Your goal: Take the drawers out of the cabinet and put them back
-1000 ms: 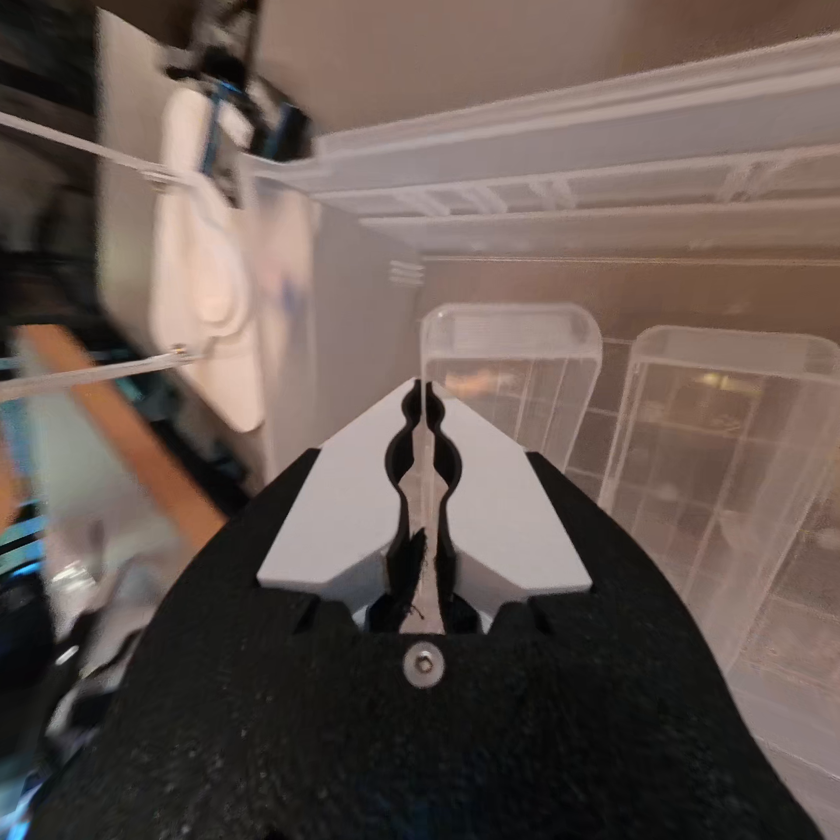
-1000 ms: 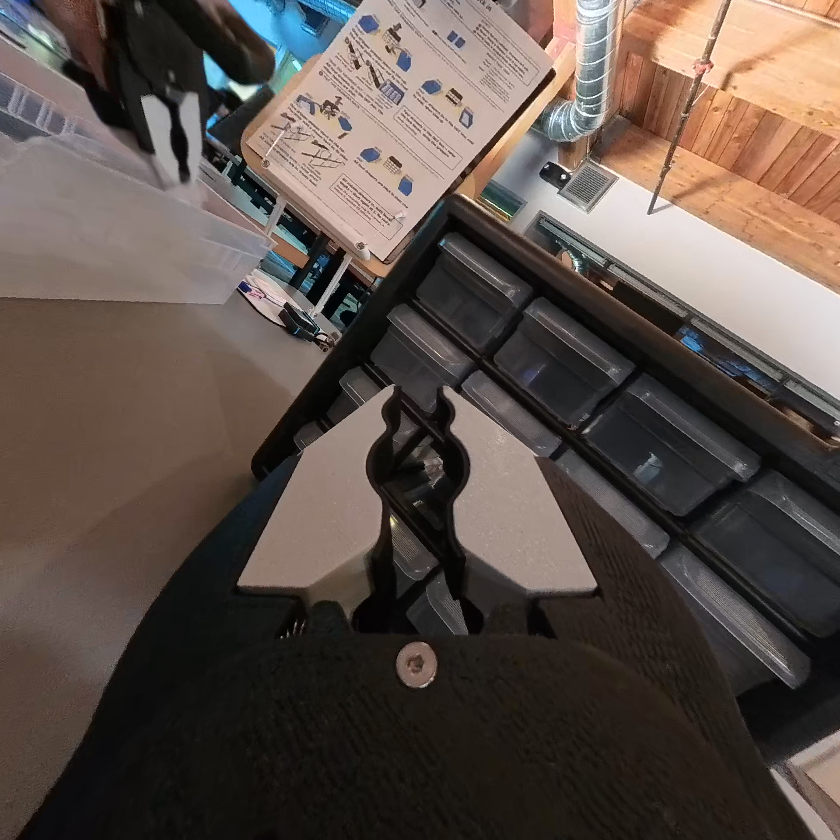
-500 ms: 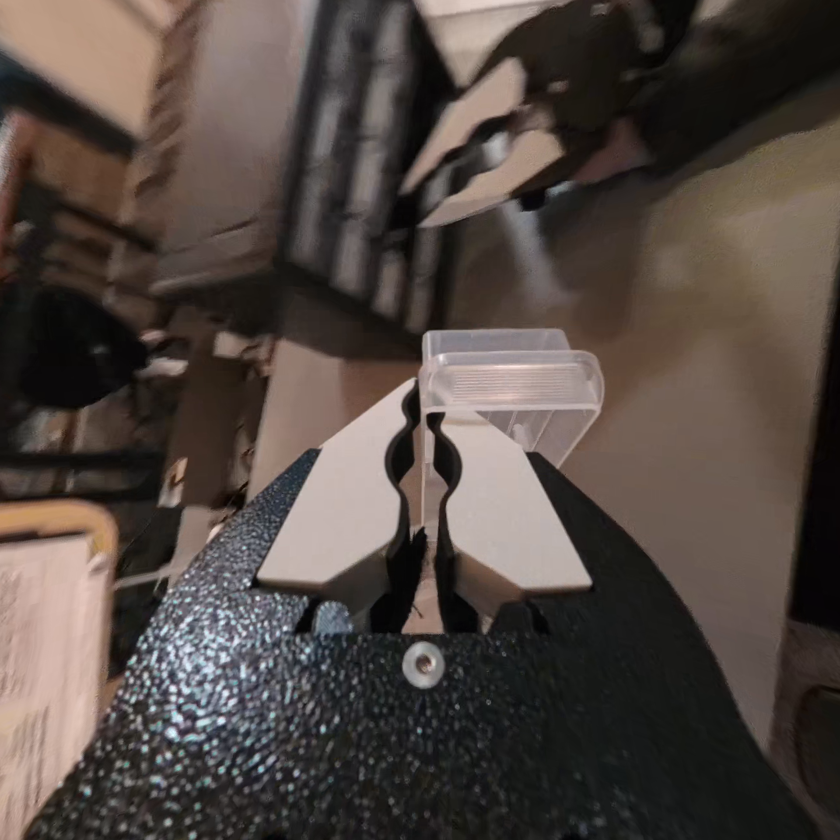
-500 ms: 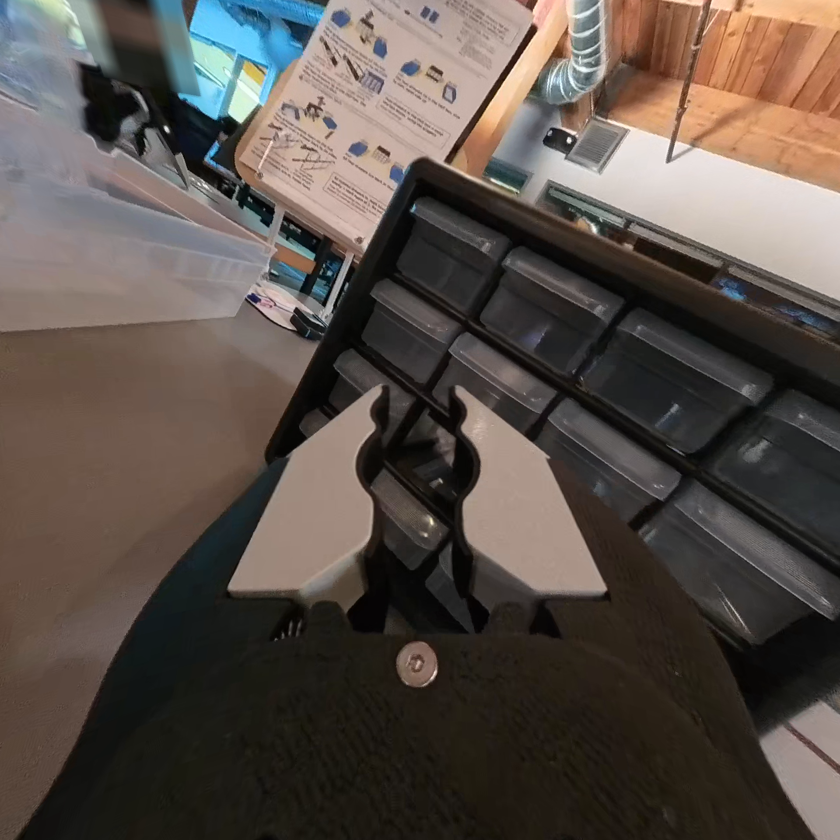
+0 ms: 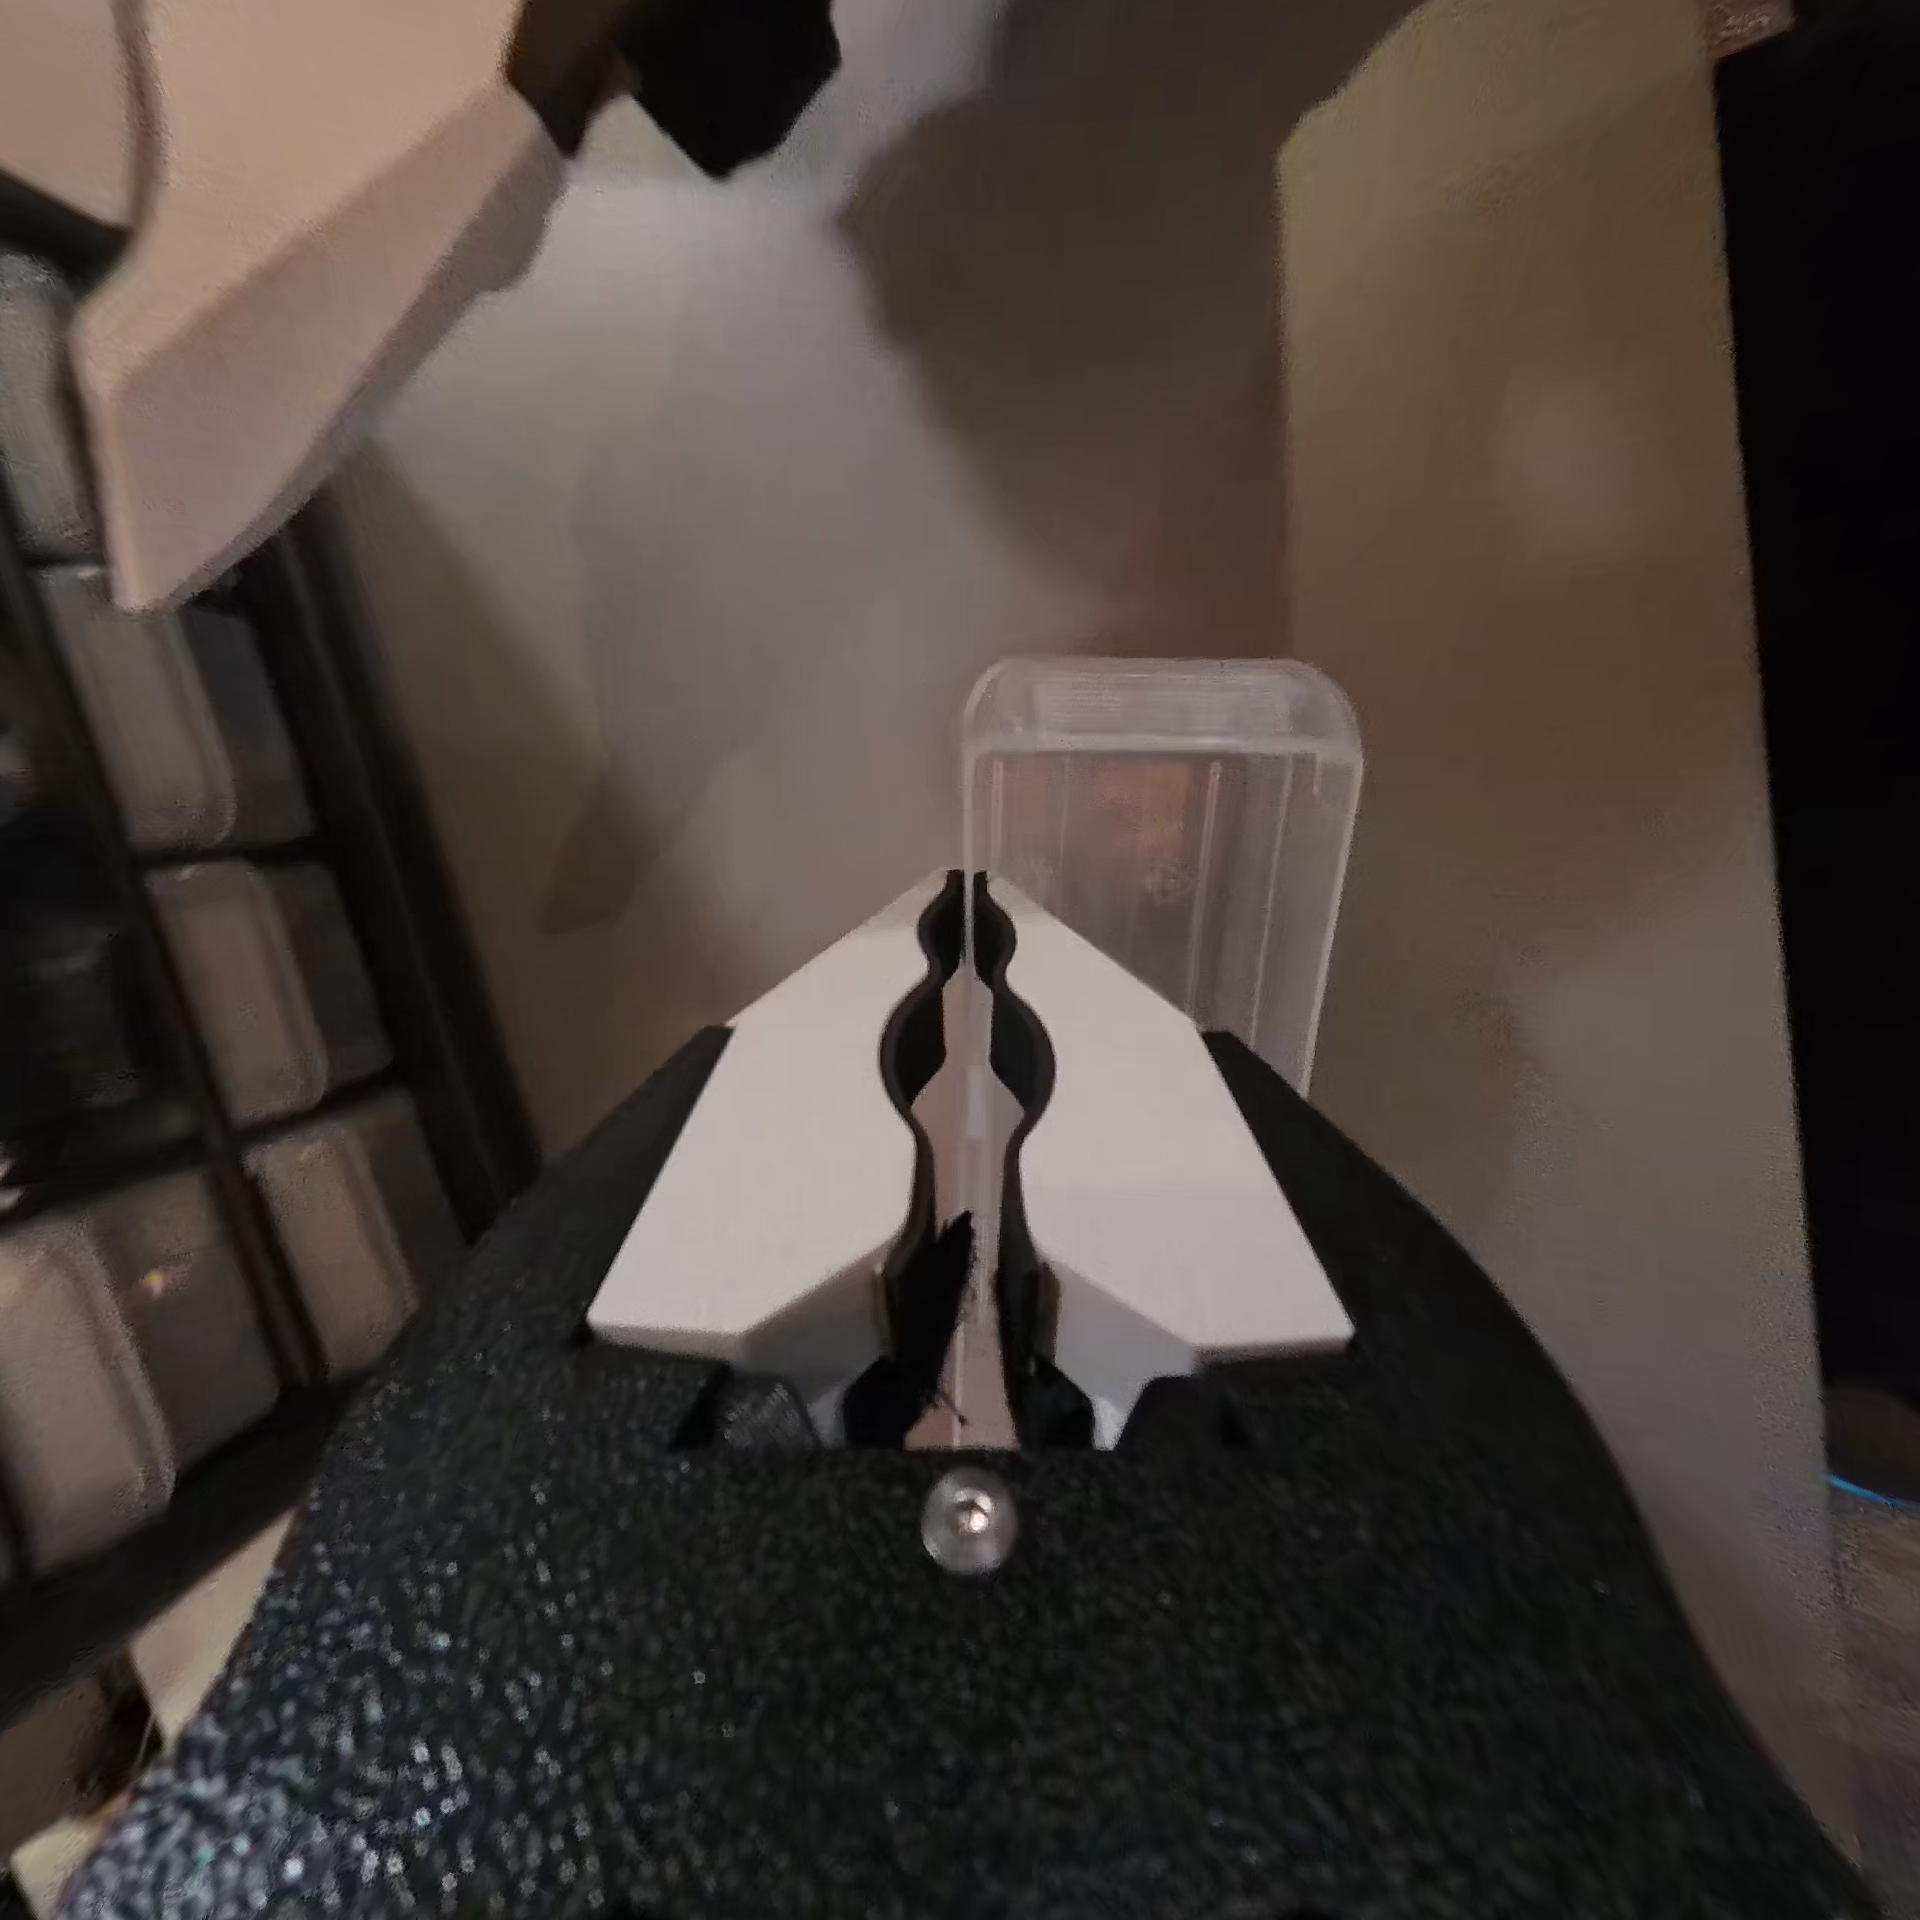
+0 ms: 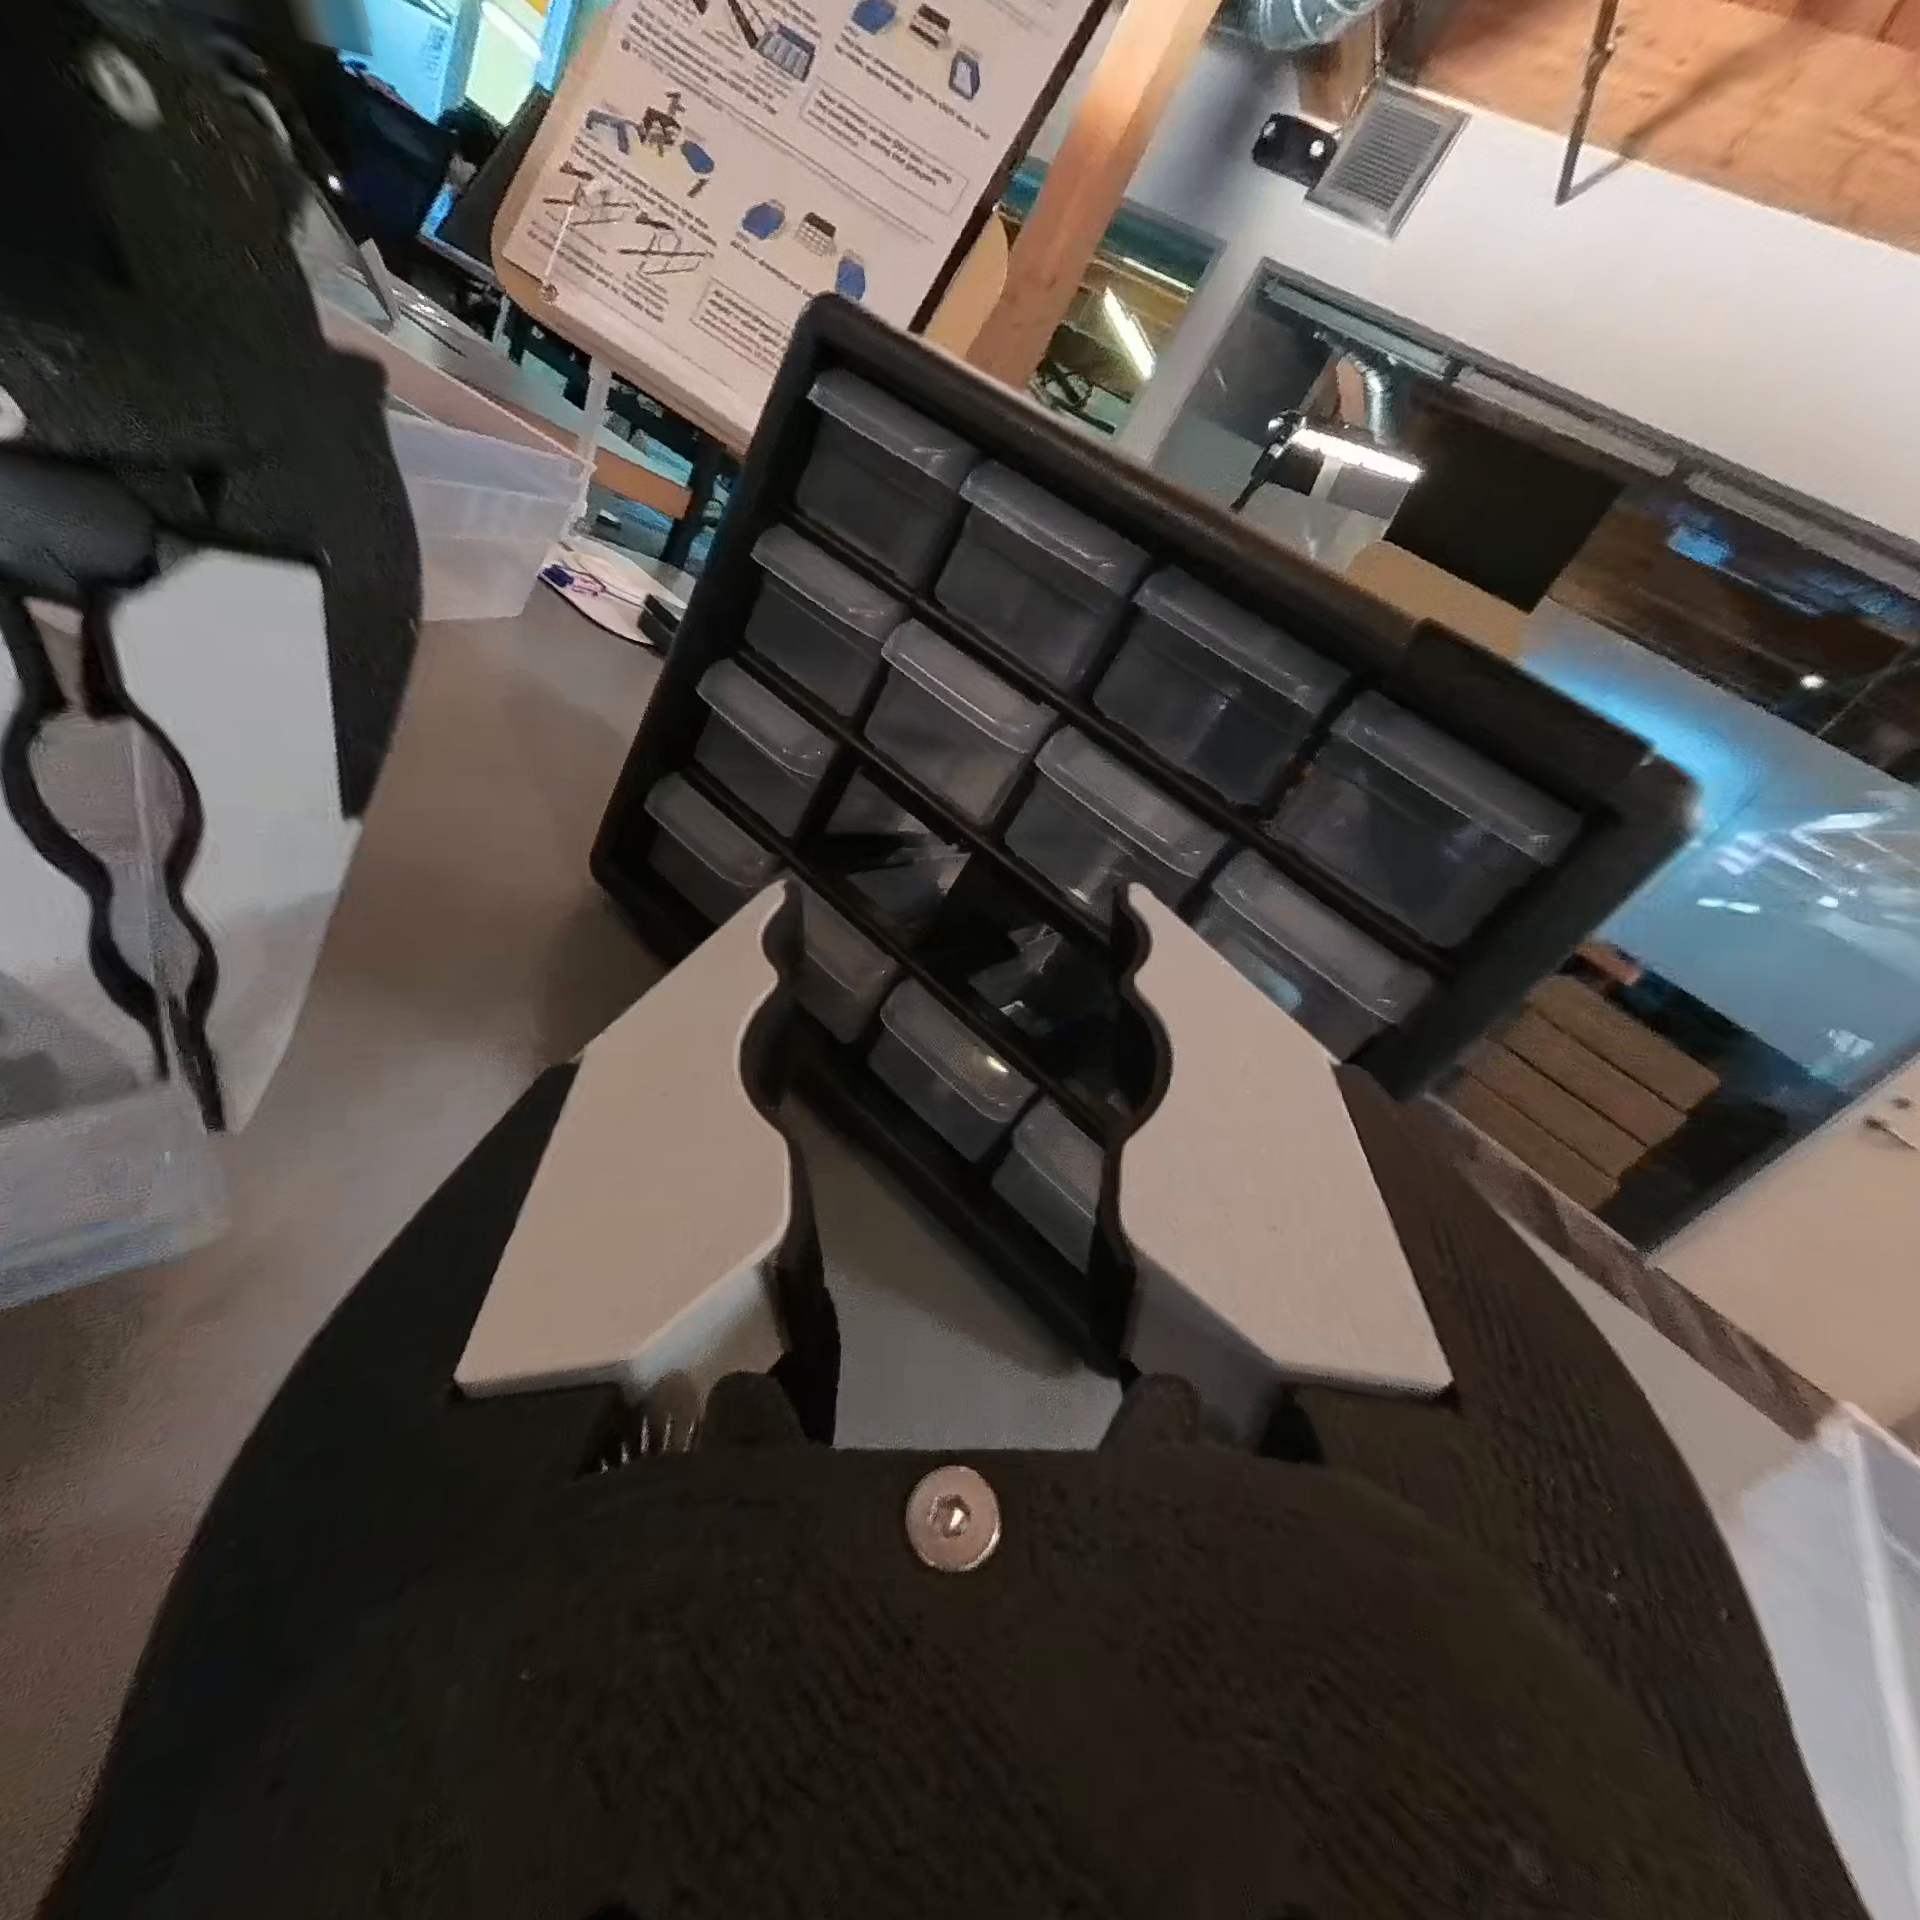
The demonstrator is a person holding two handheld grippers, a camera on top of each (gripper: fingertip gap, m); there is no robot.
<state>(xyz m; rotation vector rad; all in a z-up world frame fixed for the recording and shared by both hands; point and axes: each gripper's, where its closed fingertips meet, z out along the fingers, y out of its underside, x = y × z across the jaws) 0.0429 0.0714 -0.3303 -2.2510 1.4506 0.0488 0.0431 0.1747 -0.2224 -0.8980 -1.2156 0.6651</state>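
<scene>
Two grippers show here, each with pale grey fingers on a black textured body. Nearest in the left wrist view, the left gripper (image 5: 968, 883) has its fingers drawn narrow, pinching one thin wall of a clear plastic drawer (image 5: 1158, 821). The drawer sticks out beyond the fingertips and to their right, its rounded front end farthest from the camera, above the grey-brown desk (image 5: 790, 520). Whether the drawer touches the desk cannot be told. Farther off at the upper left of that view, one finger of the right gripper (image 5: 301, 301) crosses the frame, blurred, in front of the black cabinet (image 5: 343, 831) along the left edge.

In the right wrist view, the right gripper (image 6: 951, 904) is closest, its fingers spread wide with nothing between them. Just beyond the fingertips stands the cabinet (image 6: 1299, 613), a black frame of small translucent grey drawers in rows, tilted in the picture. One compartment (image 6: 914, 862) close to the fingertips looks dark and open, without a drawer front. At the left edge, beside the cabinet and apart from it, the left gripper (image 6: 156, 1039) points downward, gripping the clear drawer (image 6: 73, 1143). Behind it on the desk (image 6: 436, 987) sits a clear storage bin (image 6: 488, 509). Farther back stands a board bearing a printed instruction sheet (image 6: 769, 187), then a wooden post (image 6: 1081, 177) and a white wall with a vent (image 6: 1387, 156).
</scene>
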